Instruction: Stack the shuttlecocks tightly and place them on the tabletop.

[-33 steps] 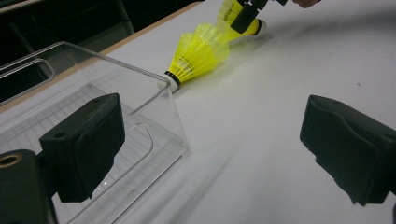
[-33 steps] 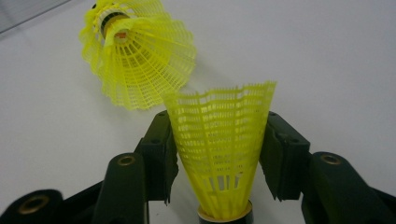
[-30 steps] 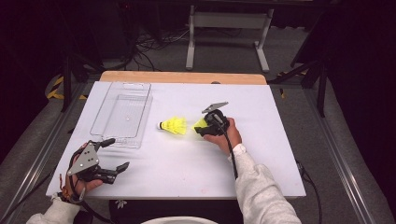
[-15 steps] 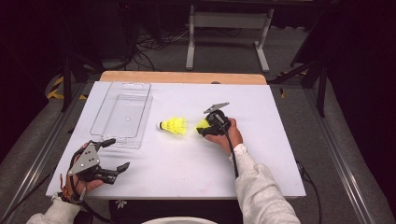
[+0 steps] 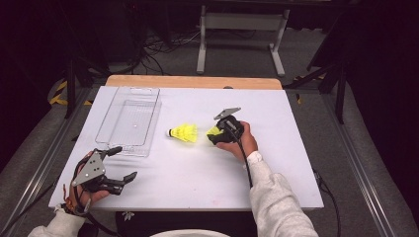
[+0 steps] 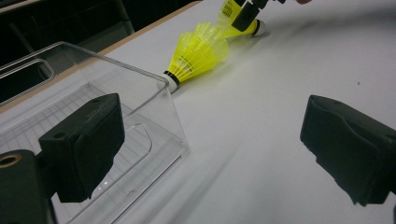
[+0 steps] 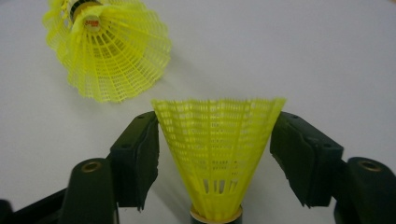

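Moved: right gripper (image 5: 216,132) barely shifting since a second back, but its jaws have just been opening around the yellow mesh plastic shuttlecock (image 7: 217,154) sitting between them.
Right tongs: spread now; the left pad looks like it's brushing the skirt edge, the right pad is standing just clear. Hard to say if anything's pressing, so I'm calling it let go.
Held-ish birdie: lying on the white table (image 5: 197,173), cork end toward the camera, skirt flaring away, long axis running straight along the jaws.
Other birdie: second yellow shuttlecock (image 5: 183,133) is lying just beyond, cork pointing toward the clear plastic tray (image 5: 129,121).
Left tongs: left gripper (image 5: 118,165) is resting near the tray's near corner, wide apart, holding nothing.
Nearer hand: the right one, by a lot; the left is sitting well apart from both birdies.
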Demonstrator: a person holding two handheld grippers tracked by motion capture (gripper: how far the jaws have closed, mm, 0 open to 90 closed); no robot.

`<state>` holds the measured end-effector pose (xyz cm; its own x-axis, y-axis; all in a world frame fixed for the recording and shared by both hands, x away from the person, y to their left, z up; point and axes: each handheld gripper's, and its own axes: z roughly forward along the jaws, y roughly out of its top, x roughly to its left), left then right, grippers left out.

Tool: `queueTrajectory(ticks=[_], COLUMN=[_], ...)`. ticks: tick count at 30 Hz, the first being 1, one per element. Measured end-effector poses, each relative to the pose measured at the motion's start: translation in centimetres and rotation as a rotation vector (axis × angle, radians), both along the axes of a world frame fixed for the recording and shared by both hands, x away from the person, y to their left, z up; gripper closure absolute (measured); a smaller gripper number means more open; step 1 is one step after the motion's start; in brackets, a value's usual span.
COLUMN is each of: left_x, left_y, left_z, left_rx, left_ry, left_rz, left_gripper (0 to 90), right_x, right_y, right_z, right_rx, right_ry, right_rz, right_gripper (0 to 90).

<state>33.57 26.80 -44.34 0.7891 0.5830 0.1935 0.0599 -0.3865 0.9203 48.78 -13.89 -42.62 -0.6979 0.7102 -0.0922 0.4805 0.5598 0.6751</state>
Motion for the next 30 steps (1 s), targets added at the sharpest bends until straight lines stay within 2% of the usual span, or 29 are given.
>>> queueTrajectory(ticks=[4, 8, 9, 10, 12, 17, 21, 23, 27, 30], left_x=[0.0, 0.1, 0.2, 0.2, 0.1, 0.1, 0.1, 0.1, 0.2, 0.1], left_y=[0.0, 0.0, 0.0, 0.0, 0.0, 0.0, 0.1, 0.1, 0.1, 0.1], left_z=[0.0, 0.0, -0.1, -0.1, 0.0, -0.1, -0.1, -0.1, -0.1, -0.1], left_rx=[-0.001, 0.0, 0.002, 0.002, 0.001, 0.001, -0.004, -0.004, -0.003, -0.003], left_ry=[0.002, 0.007, 0.007, 0.007, 0.007, 0.01, 0.013, 0.013, 0.01, 0.011], left_rz=[-0.004, -0.007, -0.007, -0.007, -0.008, -0.012, -0.014, -0.015, -0.011, -0.013], left_gripper=[7.3, 7.3, 7.3, 7.3, 7.3, 7.3, 7.3, 7.3, 7.3, 7.3], right_x=[-0.2, 0.2, 0.3, 0.3, 0.7, 1.2, 1.6, 1.9, 2.1, 2.2], right_y=[-0.2, -0.3, -0.2, -0.2, 0.1, 1.3, 1.8, 1.6, 1.2, 0.8], right_z=[1.8, 3.5, 3.9, 3.9, 4.5, 4.3, 3.5, 3.2, 3.2, 3.2], right_rx=[-0.016, -0.007, 0.008, 0.008, 0.002, -0.054, -0.062, -0.105, -0.117, -0.122], right_ry=[-0.047, -0.088, -0.082, -0.082, -0.084, -0.05, -0.002, 0.007, 0.013, 0.004], right_rz=[0.027, 0.068, 0.079, 0.079, 0.114, 0.202, 0.253, 0.251, 0.254, 0.227], right_gripper=[30.2, 29.5, 30.4, 30.4, 32.0, 36.3, 44.4, 47.9, 48.6, 45.0])
